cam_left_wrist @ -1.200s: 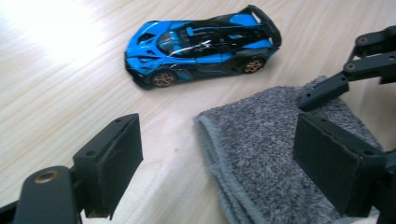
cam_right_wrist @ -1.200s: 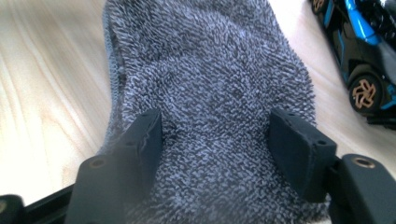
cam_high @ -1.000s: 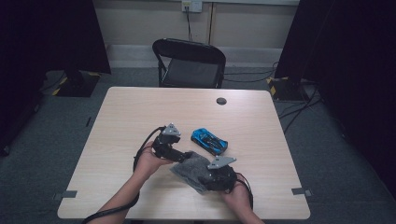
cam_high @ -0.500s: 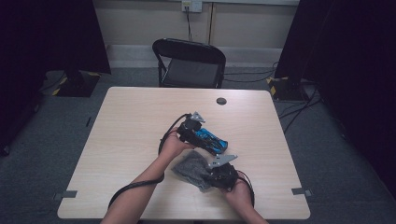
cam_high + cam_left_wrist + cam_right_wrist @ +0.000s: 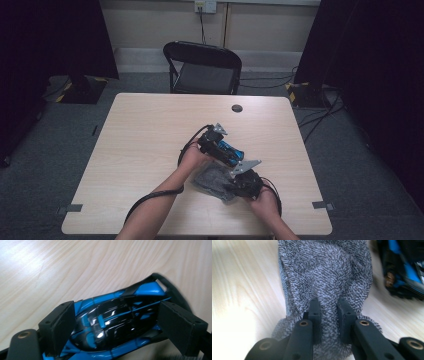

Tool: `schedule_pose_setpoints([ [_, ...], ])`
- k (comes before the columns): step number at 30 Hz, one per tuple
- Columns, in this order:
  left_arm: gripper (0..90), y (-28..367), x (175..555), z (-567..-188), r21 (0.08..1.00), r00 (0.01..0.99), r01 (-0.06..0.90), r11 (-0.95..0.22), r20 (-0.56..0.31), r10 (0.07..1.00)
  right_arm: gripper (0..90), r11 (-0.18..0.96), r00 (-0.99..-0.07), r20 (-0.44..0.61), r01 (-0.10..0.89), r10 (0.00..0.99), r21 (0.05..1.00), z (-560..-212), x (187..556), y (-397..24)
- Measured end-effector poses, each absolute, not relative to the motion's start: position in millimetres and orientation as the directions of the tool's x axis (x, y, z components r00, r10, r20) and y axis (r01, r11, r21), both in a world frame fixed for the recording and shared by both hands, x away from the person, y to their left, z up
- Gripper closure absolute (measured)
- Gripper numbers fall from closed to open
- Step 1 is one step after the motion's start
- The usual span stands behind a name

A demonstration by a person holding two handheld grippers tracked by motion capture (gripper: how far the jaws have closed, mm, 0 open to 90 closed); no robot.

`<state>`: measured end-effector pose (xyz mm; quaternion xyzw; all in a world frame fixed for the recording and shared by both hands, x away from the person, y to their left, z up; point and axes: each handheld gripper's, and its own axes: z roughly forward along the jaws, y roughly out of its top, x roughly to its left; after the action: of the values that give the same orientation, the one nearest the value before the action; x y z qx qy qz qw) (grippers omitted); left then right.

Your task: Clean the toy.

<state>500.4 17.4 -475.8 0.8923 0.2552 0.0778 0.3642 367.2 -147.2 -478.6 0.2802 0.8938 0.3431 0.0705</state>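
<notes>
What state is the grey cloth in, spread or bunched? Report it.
Bunched: the grey cloth humps up, a fold pinched in the right tool.

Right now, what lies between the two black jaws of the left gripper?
In the left gripper view, the blue and black toy car lies between the jaws of the left gripper, on the pale wooden table. Whether the pads press on it is unclear.

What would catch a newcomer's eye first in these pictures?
The blue and black toy car near the middle of the wooden table, straddled by the left gripper with its fingers on either side. Just nearer the person, the right gripper pinches a fold of grey cloth.
</notes>
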Motion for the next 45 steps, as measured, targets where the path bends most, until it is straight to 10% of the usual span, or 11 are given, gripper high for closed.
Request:
schedule_pose_setpoints([
  [45, 17.2, 27.5, 505.9, -476.2, 0.695, 0.857, 0.417, -0.585, -0.085, 0.509, 76.2, 0.588, -0.732, 0.027, 0.569, 0.681, 0.575, -470.4, 400.1, -223.5],
])
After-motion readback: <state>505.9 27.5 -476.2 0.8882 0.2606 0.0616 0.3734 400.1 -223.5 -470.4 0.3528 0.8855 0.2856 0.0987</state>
